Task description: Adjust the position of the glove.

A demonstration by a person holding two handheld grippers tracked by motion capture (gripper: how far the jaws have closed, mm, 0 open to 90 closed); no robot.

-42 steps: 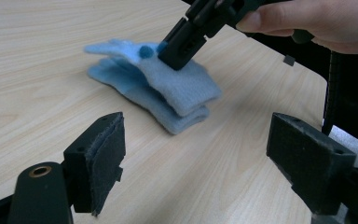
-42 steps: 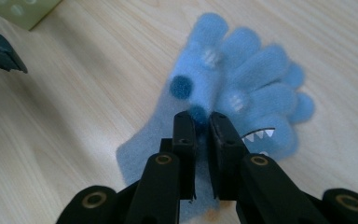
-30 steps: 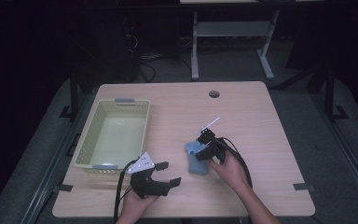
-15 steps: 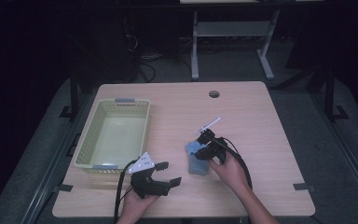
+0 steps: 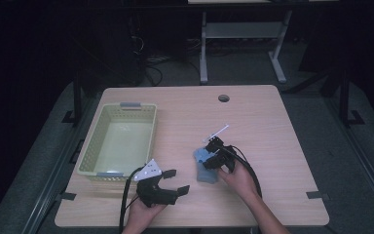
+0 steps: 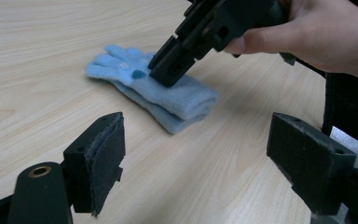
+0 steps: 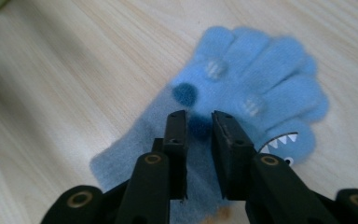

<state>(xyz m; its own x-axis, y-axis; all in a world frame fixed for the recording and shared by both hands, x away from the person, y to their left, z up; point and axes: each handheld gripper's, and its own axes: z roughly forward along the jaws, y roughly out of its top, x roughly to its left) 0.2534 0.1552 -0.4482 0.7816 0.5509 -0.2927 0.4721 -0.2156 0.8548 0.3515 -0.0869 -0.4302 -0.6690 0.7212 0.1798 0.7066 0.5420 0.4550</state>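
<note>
Glove (image 7: 242, 107) of soft, light blue fleece lies flat on the desk (image 5: 272, 117) — right claw (image 7: 199, 122), slightly parted, presses its middle, best pinched there; left claw (image 6: 191, 149) spread wide nearby.

Fuzzy light-blue knit glove (image 7: 242, 93); matt pale wood-grain surface (image 5: 272, 117); perforated yellow-green plastic basket (image 5: 90, 146); matt black plastic right claw (image 7: 199, 128).
</note>
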